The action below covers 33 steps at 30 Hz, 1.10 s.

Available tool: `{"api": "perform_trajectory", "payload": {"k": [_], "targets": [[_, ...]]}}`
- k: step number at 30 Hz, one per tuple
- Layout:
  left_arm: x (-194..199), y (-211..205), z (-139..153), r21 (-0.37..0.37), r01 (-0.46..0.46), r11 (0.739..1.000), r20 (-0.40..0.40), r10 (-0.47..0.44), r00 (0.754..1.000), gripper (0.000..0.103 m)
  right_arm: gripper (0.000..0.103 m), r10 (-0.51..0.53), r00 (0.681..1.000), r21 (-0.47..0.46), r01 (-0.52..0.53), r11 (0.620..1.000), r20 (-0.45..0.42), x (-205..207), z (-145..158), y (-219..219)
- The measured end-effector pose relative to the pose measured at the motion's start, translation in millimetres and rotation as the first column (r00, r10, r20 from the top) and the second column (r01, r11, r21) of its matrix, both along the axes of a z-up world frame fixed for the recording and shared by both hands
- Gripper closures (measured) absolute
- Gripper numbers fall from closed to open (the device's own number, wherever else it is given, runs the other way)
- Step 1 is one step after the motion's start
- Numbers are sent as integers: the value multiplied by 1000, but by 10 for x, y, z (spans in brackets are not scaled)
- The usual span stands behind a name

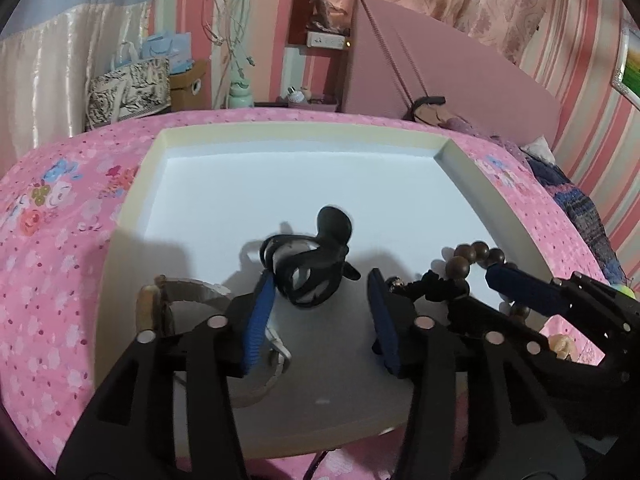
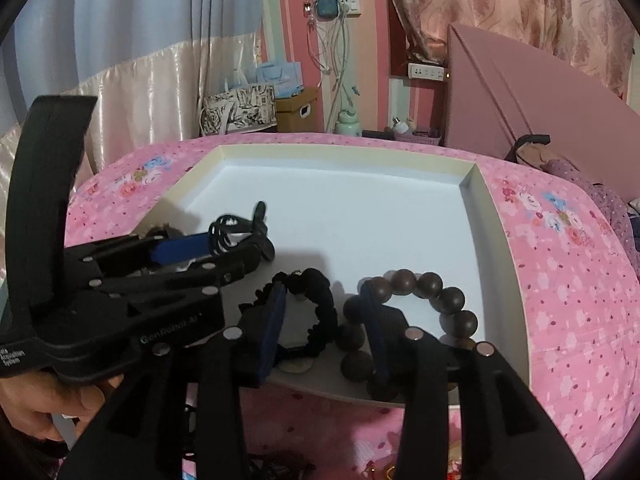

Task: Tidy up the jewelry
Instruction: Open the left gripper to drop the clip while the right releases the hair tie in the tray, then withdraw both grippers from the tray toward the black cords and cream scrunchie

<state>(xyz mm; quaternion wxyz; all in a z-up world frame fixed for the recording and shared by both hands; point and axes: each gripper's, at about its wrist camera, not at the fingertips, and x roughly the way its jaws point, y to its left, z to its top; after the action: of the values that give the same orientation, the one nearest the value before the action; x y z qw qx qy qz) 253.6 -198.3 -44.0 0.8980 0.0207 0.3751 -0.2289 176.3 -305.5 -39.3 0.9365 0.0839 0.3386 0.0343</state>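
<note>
A shallow white tray (image 1: 132, 216) lies on the pink bed. My left gripper (image 1: 322, 300) is open over its near part, with a black hair clip (image 1: 316, 264) between its blue pads, touching the left pad. A silver bangle (image 1: 192, 288) lies to the left of it. My right gripper (image 2: 326, 320) is open over the tray's near edge (image 2: 516, 280), astride a black scrunchie (image 2: 316, 312) and a brown bead bracelet (image 2: 432, 296). The right gripper's finger also shows in the left wrist view (image 1: 528, 284), beside the beads (image 1: 464, 264). The left gripper shows in the right wrist view (image 2: 224, 248).
The tray sits on a pink floral bedspread (image 1: 52, 264). A pink headboard (image 1: 440, 72) stands behind at the right. A bag (image 1: 128, 92), boxes and hanging cables (image 1: 232, 40) are beyond the bed's far edge. A hand (image 2: 44, 404) holds the left gripper's handle.
</note>
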Motion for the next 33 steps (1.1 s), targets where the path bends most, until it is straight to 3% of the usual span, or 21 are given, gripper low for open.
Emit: {"api": "perform_trajectory", "payload": {"k": [7, 16, 24, 33], "targets": [[-88, 258, 223, -19, -71, 997, 52, 71, 996, 52, 63, -35, 999, -29, 36, 999, 12, -41, 49, -107], [-148, 675, 475, 30, -177, 984, 105, 173, 979, 51, 63, -108, 993, 1, 108, 994, 40, -106, 147, -451], [-204, 928, 192, 155, -200, 967, 78, 190, 979, 52, 63, -238, 971, 6, 238, 971, -10, -147, 63, -956], [-156, 1057, -34, 199, -203, 959, 46, 198, 979, 51, 63, -302, 946, -44, 299, 953, -118, -39, -192, -1142]]}}
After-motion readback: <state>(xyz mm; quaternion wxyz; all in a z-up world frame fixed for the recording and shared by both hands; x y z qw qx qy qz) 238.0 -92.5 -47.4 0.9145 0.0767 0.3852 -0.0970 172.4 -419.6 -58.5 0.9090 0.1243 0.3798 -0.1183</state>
